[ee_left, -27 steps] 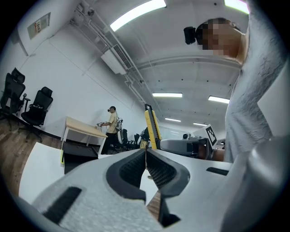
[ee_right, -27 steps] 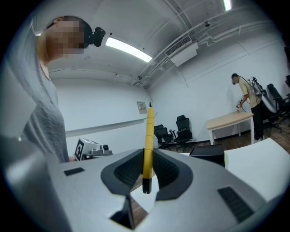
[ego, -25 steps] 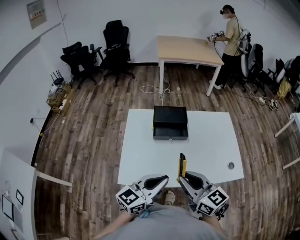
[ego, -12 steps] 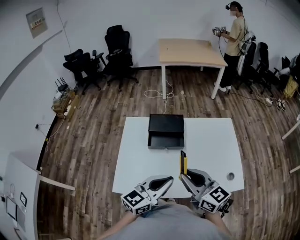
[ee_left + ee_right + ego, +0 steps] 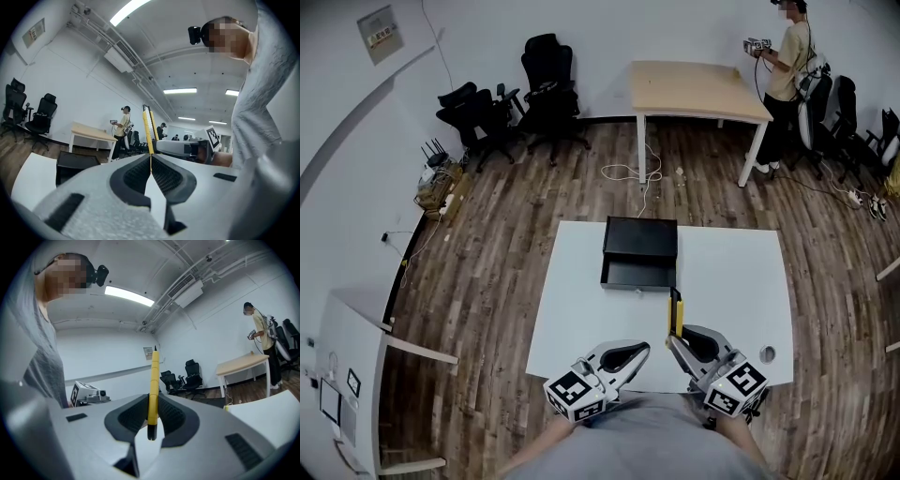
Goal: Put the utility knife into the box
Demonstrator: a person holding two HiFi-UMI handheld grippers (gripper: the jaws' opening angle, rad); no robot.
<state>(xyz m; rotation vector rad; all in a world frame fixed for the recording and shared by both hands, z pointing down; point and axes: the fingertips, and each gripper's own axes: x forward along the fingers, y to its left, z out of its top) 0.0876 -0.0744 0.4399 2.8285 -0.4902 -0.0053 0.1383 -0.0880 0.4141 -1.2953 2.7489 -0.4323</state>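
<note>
At the near edge of the white table (image 5: 731,272), I am clamping the yellow utility knife (image 5: 676,312) in my right gripper (image 5: 674,338), aiming its length at the far open black box (image 5: 637,279) for a straight drop, while my left gripper (image 5: 643,350) is idling, pinched together and empty.

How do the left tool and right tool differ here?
The right tool is shut on the yellow utility knife; the left tool is shut on nothing. The left tool's jaws meet; the right tool's are held apart by the knife. Both hover at the table's near edge.
</note>
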